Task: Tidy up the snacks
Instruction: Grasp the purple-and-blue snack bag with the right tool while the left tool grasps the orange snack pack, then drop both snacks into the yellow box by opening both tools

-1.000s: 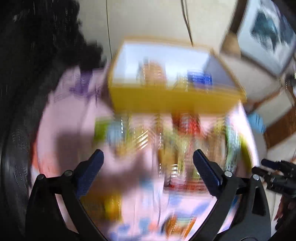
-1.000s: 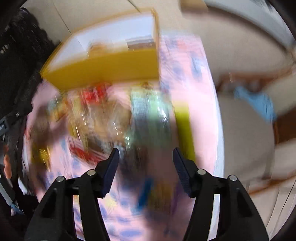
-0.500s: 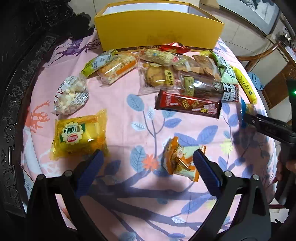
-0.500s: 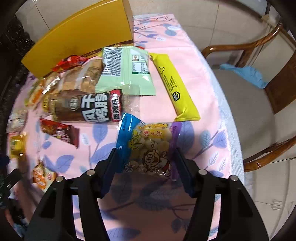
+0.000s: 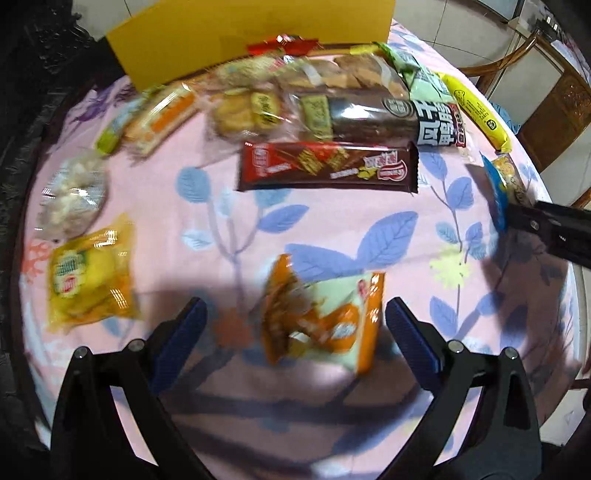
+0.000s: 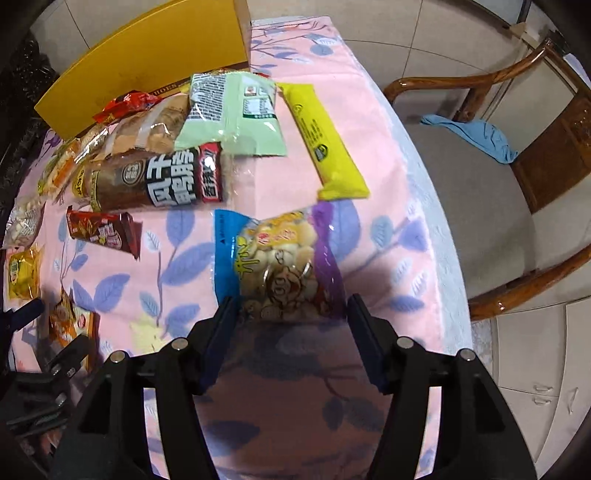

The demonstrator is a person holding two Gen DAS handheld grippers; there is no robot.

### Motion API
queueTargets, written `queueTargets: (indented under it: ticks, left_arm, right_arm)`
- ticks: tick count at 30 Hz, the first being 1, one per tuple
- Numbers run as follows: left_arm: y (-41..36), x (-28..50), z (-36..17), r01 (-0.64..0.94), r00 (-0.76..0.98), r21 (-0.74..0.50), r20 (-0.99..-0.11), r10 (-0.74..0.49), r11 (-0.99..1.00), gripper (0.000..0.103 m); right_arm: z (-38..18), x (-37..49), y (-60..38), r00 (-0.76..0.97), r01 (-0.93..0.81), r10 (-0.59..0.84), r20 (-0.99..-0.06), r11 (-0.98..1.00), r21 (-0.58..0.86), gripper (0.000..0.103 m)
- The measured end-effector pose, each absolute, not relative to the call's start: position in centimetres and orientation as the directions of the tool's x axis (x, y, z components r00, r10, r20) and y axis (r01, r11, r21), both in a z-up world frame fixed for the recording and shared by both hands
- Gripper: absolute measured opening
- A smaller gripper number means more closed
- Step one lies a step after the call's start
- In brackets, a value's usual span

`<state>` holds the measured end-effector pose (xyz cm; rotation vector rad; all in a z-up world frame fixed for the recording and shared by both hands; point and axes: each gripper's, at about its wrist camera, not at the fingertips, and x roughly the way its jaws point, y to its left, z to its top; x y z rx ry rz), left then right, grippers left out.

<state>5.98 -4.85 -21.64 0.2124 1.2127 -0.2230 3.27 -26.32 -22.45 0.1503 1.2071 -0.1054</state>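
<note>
**Inspector:** Both grippers have come down toward the table since the earlier frames. Then the yellow box (image 5: 236, 33) showed its open top; now only its front wall shows at the far edge of the cloth (image 5: 207, 221). The snacks look larger in both views.

**Clerk:** State of the left gripper (image 5: 293, 325)?

**Inspector:** Jaws stand wide apart, nothing held. An orange packet (image 5: 321, 317) lies between the fingers, closer in than half a second ago, but neither pad touches it.

**Clerk:** And the right gripper (image 6: 291, 314)?

**Inspector:** About half spread. The blue bag (image 6: 273, 262) of round biscuits lies flat on the cloth, its near end between the fingers. Whether the pads press it I cannot tell for sure; a narrow gap seems to remain each side. I record it as not gripped.

**Clerk:** The other stock?

**Inspector:** Still on the table: brown bar (image 5: 328, 166), dark pack (image 6: 155, 177), green bag (image 6: 236, 114), yellow stick (image 6: 321, 136) and yellow pack (image 5: 88, 277) at the left edge. Most are heaped just in front of the box.

**Clerk:** Meaning for the task?

**Inspector:** In my judgement each hand has picked its item and is ready to close. Nothing is seen to be in the box; sorting is at an early stage.
</note>
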Motion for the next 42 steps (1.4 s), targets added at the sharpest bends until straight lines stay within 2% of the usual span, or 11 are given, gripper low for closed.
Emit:
queueTargets:
  ticks: [4, 6, 10, 15, 18, 19, 20, 21, 23, 32, 42]
  left_arm:
    - [-4.6, 5.9, -21.9, 0.248, 0.363, 0.005, -0.928, -0.088, 0.969, 0.079]
    - [-4.6, 5.8, -21.6, 0.250, 0.382, 0.005, -0.919, -0.094, 0.968, 0.063]
    - [-4.3, 5.7, -21.5, 0.237, 0.390, -0.002, -0.916, -0.097, 0.972, 0.056]
    - [-3.9, 5.1, -21.5, 0.253, 0.388, -0.004, -0.915, -0.106, 0.967, 0.055]
    - [-3.8, 5.0, -21.5, 0.261, 0.393, -0.004, -0.913, -0.110, 0.965, 0.055]
    - [-3.8, 4.9, -21.5, 0.259, 0.394, -0.007, -0.912, -0.112, 0.966, 0.055]
    - [-3.8, 4.9, -21.5, 0.254, 0.395, -0.015, -0.911, -0.118, 0.967, 0.055]
    - [-3.7, 4.8, -21.4, 0.248, 0.396, -0.026, -0.910, -0.126, 0.968, 0.053]
    - [-2.9, 5.0, -21.2, 0.231, 0.392, -0.076, -0.905, -0.164, 0.970, 0.048]
    - [-1.4, 5.7, -17.6, 0.208, 0.419, -0.103, -0.889, -0.184, 0.973, 0.045]
    - [-1.3, 8.5, -13.5, 0.180, 0.474, -0.112, -0.861, -0.186, 0.977, 0.045]
  right_arm:
    - [-21.8, 2.7, -26.9, 0.361, 0.168, 0.006, -0.933, 0.983, 0.071, 0.063]
    - [-21.4, 2.7, -27.1, 0.367, 0.166, 0.011, -0.930, 0.983, 0.077, 0.063]
    - [-22.5, 4.4, -27.3, 0.340, 0.173, 0.026, -0.940, 0.981, 0.090, 0.064]
    - [-23.7, 6.4, -25.9, 0.319, 0.152, 0.018, -0.948, 0.986, 0.070, 0.077]
    - [-23.9, 7.0, -24.7, 0.331, 0.126, -0.016, -0.943, 0.992, 0.028, 0.079]
    - [-23.9, 6.9, -24.4, 0.342, 0.130, -0.020, -0.940, 0.991, 0.026, 0.078]
    - [-23.8, 6.9, -24.3, 0.357, 0.134, -0.021, -0.934, 0.991, 0.029, 0.065]
    - [-23.5, 6.7, -23.9, 0.388, 0.125, -0.022, -0.921, 0.992, 0.029, 0.031]
    - [-23.2, 6.7, -23.3, 0.396, 0.081, 0.034, -0.918, 0.994, 0.071, 0.017]
    - [-19.0, 5.3, -21.5, 0.470, 0.030, 0.161, -0.868, 0.980, 0.198, 0.015]
    - [-16.0, 6.5, -20.3, 0.508, -0.032, 0.198, -0.839, 0.977, 0.211, 0.015]
